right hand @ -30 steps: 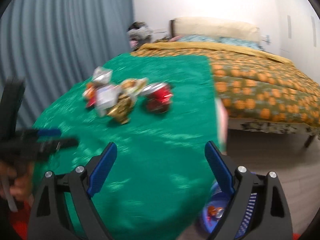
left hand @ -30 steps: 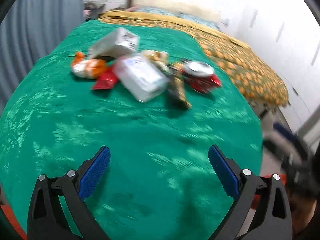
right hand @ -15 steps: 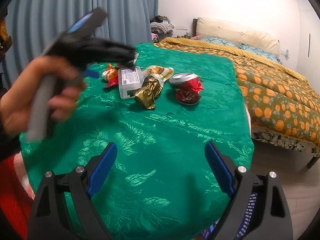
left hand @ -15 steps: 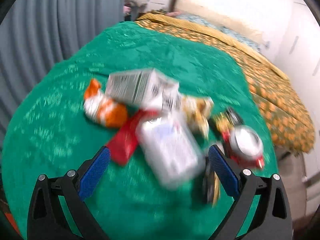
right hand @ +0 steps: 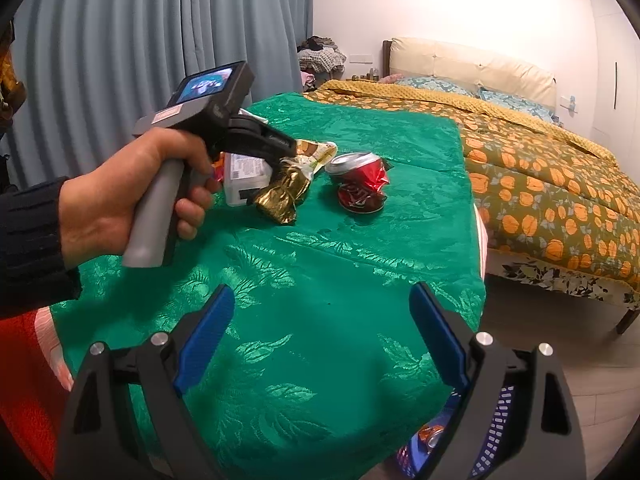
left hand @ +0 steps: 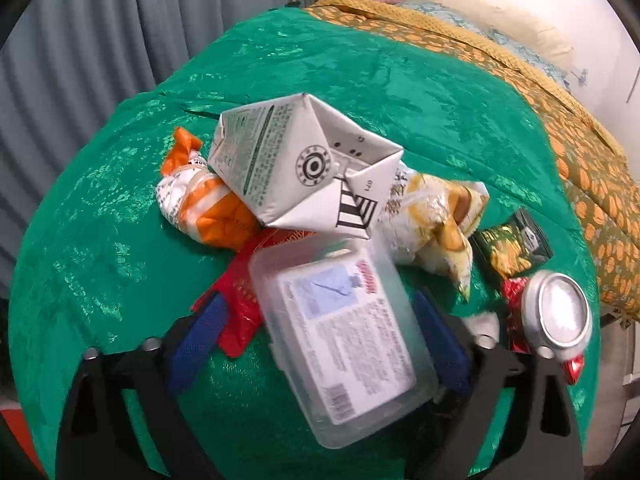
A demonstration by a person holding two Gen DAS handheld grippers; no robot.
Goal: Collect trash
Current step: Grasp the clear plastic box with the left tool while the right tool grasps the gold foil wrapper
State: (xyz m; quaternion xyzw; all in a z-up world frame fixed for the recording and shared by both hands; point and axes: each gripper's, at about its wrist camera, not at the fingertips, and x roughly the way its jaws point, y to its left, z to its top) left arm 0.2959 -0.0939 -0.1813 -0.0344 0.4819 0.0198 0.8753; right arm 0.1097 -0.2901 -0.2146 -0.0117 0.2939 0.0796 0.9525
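Trash lies heaped in the middle of the green-clothed table, and the piece in play is the clear plastic container with its printed label facing up, at the near edge of the heap. A second ago the left gripper hung over bare cloth with the pile well ahead; it has since swept in and tipped downward, so that the container now sits between its blue pads. The jaws are closing on it, the right pad close against the container's side and the left still apart, beside the red wrapper. That reads as the first pick of the collection about to be made.

The container looks light, thin-walled and rectangular, lying slantwise, its far end tucked under the white milk carton. Around it sit an orange-and-white packet, a pale snack bag, a dark green packet and a crushed red can.

The right gripper has stayed put, wide and empty, over the near table edge, with a blue basket on the floor below it.
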